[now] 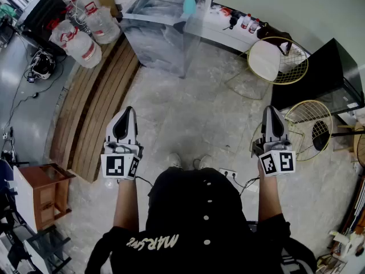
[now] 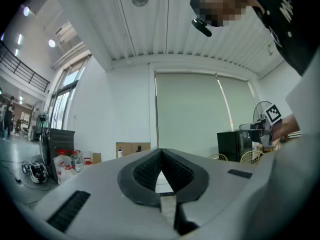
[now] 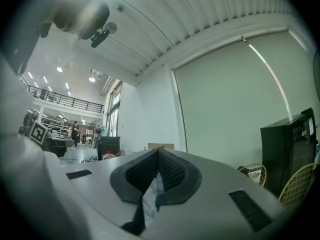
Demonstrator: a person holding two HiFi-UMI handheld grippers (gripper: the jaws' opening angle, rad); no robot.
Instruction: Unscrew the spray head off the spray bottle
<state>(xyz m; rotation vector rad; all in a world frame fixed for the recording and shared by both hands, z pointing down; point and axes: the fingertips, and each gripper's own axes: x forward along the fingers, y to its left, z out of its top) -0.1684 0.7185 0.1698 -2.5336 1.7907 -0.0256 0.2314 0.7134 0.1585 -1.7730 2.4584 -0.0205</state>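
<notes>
Unscrewing has not begun: the person stands on the bare floor with both tools held out in front, well apart from any work surface. The left hand-held gripper has its jaws pressed together with nothing between the pads, and the right hand-held gripper is likewise closed and empty.

The spray bottle cannot be picked out with certainty. A small teal object stands on the clear-sided bench far ahead and may be it, but it is too small and too blurred to tell. Neither gripper view shows it.

The next move probably calls for walking up to that bench, opening both pairs of jaws, and steadying the bottle's body with one tool while the other takes the spray head.
</notes>
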